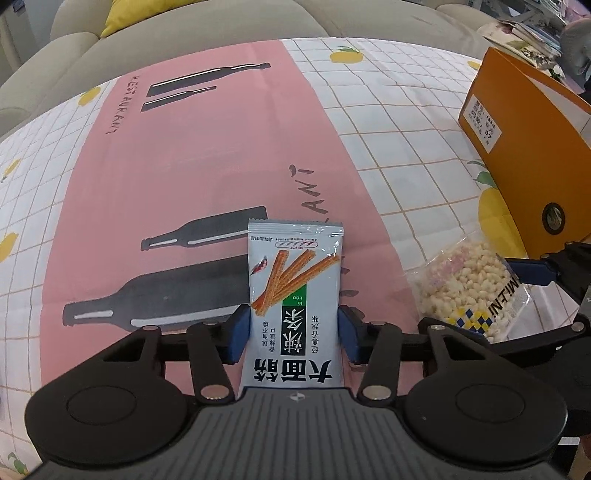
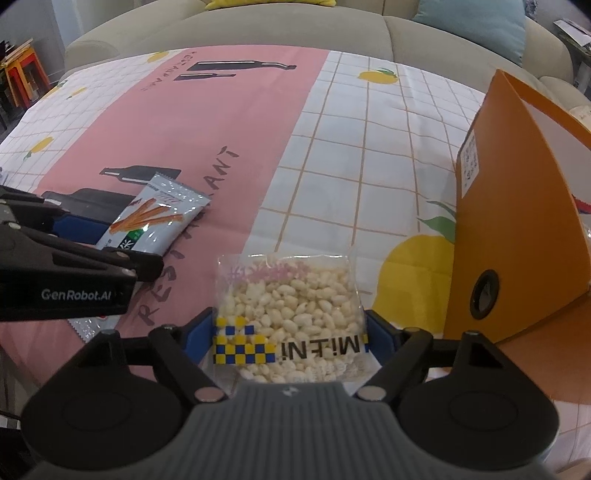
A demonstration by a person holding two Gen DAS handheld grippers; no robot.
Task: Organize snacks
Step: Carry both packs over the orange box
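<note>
A pale blue spicy-stick snack packet (image 1: 295, 295) lies between the blue pads of my left gripper (image 1: 293, 332), which is shut on its sides; it also shows in the right wrist view (image 2: 155, 218). A clear puffed-rice bag (image 2: 291, 314) with a yellow and blue check label sits between the pads of my right gripper (image 2: 291, 336), which is shut on it. The bag also shows in the left wrist view (image 1: 469, 291), with the right gripper (image 1: 532, 269) behind it. The left gripper's body (image 2: 70, 273) is at the left of the right wrist view.
An orange box (image 2: 517, 206) with a round hole stands on the table's right side, also seen in the left wrist view (image 1: 524, 147). The tablecloth (image 1: 207, 155) is pink with bottle prints and white lemon checks. A beige sofa (image 2: 295, 33) runs behind the table.
</note>
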